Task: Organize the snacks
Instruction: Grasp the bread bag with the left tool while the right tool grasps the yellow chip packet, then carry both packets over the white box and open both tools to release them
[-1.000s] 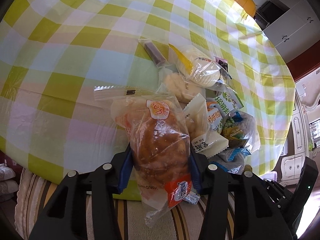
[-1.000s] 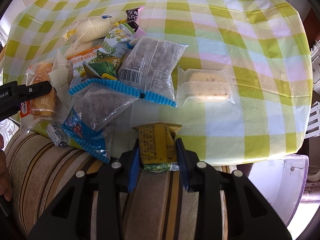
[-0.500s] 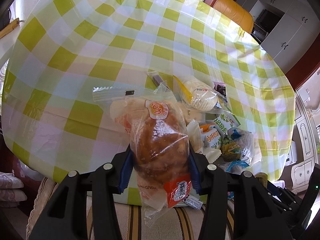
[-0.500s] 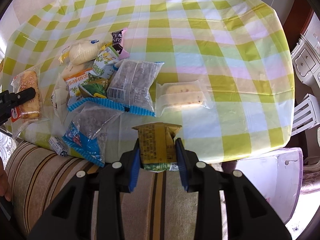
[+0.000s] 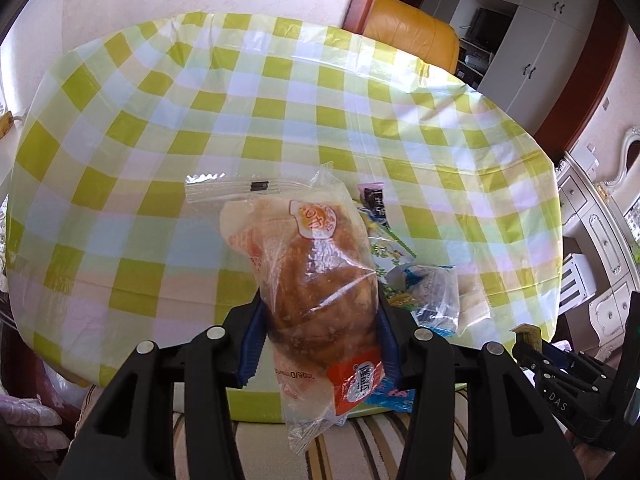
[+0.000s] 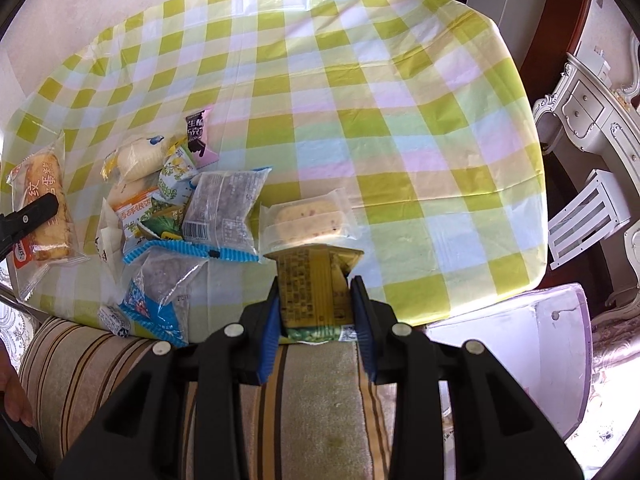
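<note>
Left wrist view, up close: the left gripper squeezes a bread bag in the middle, lifted off the table. The bag is slippery and long, so it could slide out or the bread could get squashed. The right gripper pinches a small yellow-green packet over the table's near edge. If it slips, it may fall on the striped sofa. A bit farther, the snack pile sits close to that edge; a bump could knock some off.
</note>
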Available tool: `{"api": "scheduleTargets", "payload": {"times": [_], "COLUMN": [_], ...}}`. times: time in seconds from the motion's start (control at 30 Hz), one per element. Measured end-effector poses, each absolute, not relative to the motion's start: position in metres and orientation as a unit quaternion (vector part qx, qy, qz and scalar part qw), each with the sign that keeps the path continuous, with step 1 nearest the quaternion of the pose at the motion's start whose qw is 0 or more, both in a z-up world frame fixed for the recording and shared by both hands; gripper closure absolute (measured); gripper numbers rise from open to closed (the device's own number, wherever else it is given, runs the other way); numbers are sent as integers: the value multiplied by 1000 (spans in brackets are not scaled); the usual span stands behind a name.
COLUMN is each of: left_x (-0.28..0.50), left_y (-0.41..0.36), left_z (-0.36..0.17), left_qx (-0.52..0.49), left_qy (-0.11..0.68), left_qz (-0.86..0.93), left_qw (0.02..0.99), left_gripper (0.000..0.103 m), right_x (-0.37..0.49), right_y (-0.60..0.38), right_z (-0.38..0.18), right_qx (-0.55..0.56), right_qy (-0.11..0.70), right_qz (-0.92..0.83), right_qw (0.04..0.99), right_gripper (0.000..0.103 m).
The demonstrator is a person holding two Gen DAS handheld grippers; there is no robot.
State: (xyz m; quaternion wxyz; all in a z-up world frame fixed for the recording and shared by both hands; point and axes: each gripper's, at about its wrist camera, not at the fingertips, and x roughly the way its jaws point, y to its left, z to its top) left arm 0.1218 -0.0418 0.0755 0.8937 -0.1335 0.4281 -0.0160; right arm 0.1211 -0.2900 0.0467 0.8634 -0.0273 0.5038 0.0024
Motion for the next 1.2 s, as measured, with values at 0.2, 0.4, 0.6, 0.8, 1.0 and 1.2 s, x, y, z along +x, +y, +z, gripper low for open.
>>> {"api": "scheduleTargets", "payload": {"times": [0.2, 0.4, 0.6, 0.8, 1.0, 1.2], "left_x": [123, 122, 121, 115, 106, 97], "left_y": [-82, -123, -176, -239, -304, -358], "left_z": [85, 91, 88, 75, 61, 48], "left_qx": [-98, -61, -15, 51, 116, 166], "left_qy": [419, 420, 430, 452, 471, 481], "left_qz": [-53, -100, -161, -231, -304, -368], "left_qw": [901, 900, 888, 860, 820, 778], "left_gripper": [56, 56, 56, 56, 56, 56], "right_x": [118, 113, 103, 84, 61, 35], "right_y": [-314, -338, -374, -425, -475, -520], "right_z": [55, 62, 61, 54, 41, 17], "right_qx": [-6, 1, 16, 38, 61, 109], "right_qy": [497, 490, 493, 501, 509, 523], "right_qz": [-20, -47, -86, -142, -200, -245], "right_qw": [867, 870, 866, 853, 835, 809], "right_gripper": [70, 70, 70, 70, 70, 70]}}
